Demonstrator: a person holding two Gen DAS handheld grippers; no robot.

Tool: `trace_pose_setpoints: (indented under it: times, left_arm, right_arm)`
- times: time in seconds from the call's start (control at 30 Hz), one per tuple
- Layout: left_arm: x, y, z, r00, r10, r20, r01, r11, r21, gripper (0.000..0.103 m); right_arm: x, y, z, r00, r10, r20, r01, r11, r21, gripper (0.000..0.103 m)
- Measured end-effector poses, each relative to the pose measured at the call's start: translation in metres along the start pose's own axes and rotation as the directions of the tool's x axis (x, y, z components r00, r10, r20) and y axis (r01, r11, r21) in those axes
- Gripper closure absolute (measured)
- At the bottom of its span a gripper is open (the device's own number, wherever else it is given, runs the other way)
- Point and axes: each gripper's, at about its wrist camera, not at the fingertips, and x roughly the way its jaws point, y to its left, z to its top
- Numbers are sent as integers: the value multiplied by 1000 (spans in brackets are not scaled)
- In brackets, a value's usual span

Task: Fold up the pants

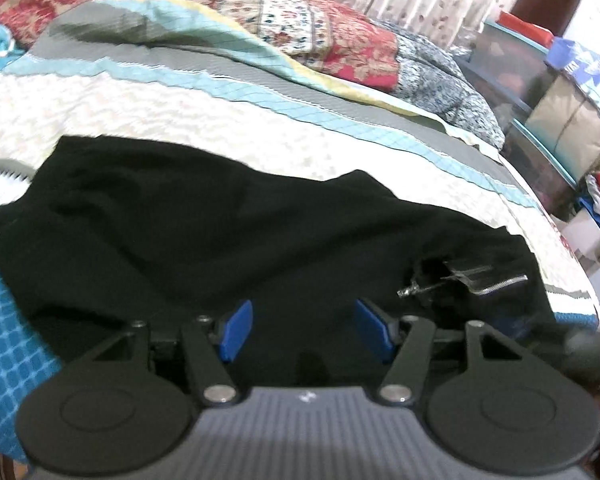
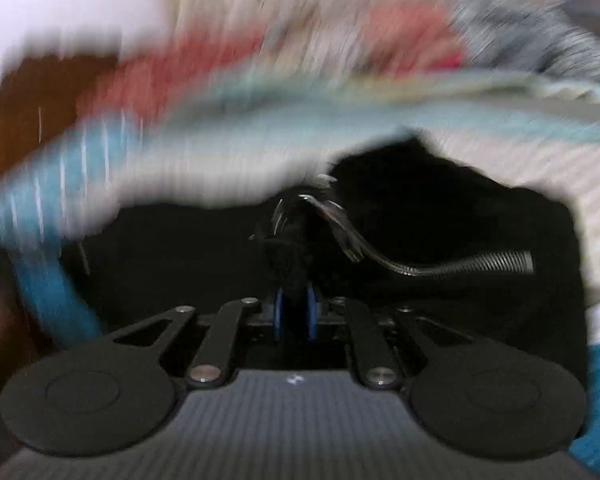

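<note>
Black pants (image 1: 220, 232) lie spread and rumpled across the bed, with a silver zipper (image 1: 500, 285) near their right end. My left gripper (image 1: 305, 330) hovers over the near edge of the pants. It is open, its blue pads (image 1: 236, 330) wide apart with nothing pinched between them. The right wrist view is heavily blurred. In it my right gripper (image 2: 295, 314) has its blue pads (image 2: 278, 314) close together, with a bunch of black cloth from the pants (image 2: 440, 216) rising between them. The zipper (image 2: 480, 262) curves off to the right of that bunch.
The bed carries a white, grey and teal striped cover (image 1: 220, 96) and a blue checked cloth (image 1: 16, 320) at the left. A red floral quilt (image 1: 308, 28) is heaped behind. Shelves with boxes and clothes (image 1: 560, 120) stand to the right of the bed.
</note>
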Motion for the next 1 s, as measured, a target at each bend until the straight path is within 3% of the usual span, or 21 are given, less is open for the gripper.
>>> trace_pose_setpoints:
  times: [0.07, 0.1, 0.13, 0.33, 0.43, 0.53, 0.6, 0.63, 0.77, 0.83, 0.9, 1.0]
  left_arm:
    - [-5, 9, -2, 1000, 1, 6, -1, 1000, -16, 45]
    - [-7, 14, -4, 1000, 2, 8, -2, 1000, -25, 45]
    - [-8, 18, -5, 1000, 0, 8, 0, 999, -34, 45]
    - [-11, 27, -9, 999, -40, 21, 41, 998, -50, 45]
    - [-16, 23, -11, 997, -70, 35, 71, 997, -30, 45]
    - [-23, 21, -14, 995, -90, 53, 90, 996, -5, 43]
    - [-25, 20, -17, 994, -89, 55, 89, 996, 5, 43]
    - [-24, 21, -18, 995, -82, 52, 82, 997, 7, 43]
    - [-25, 31, -21, 996, -80, 44, 80, 997, -17, 43]
    - [-25, 34, -22, 996, -83, 46, 84, 996, -22, 43]
    - [-27, 36, -23, 995, -85, 51, 87, 996, -27, 43]
    - [-34, 39, -24, 993, -88, 73, 91, 995, -35, 43]
  right_arm:
    - [-4, 16, -5, 999, -25, 47, 29, 997, -70, 67]
    - [-8, 17, -2, 999, 2, 47, 1, 998, -61, 51]
    - [-14, 16, 0, 998, 23, 62, -20, 999, -40, 49]
    - [-41, -1, 14, 984, -40, 172, 36, 999, 30, 51]
    - [-35, -18, 12, 972, -128, 197, 112, 989, 92, 52]
    - [-18, -43, -2, 948, -263, 178, 235, 958, 162, 52]
    - [6, -69, -21, 944, -323, 67, 301, 927, 223, 51]
    - [6, -78, -31, 947, -299, 115, 259, 925, 277, 51]
    - [-10, -80, -17, 954, -267, 133, 207, 914, 349, 52]
    - [-29, -87, -11, 936, -273, 225, 168, 903, 396, 51]
    - [-39, -101, -7, 916, -308, 259, 165, 875, 455, 51]
    - [-23, -128, -8, 932, -320, 172, 193, 837, 512, 51]
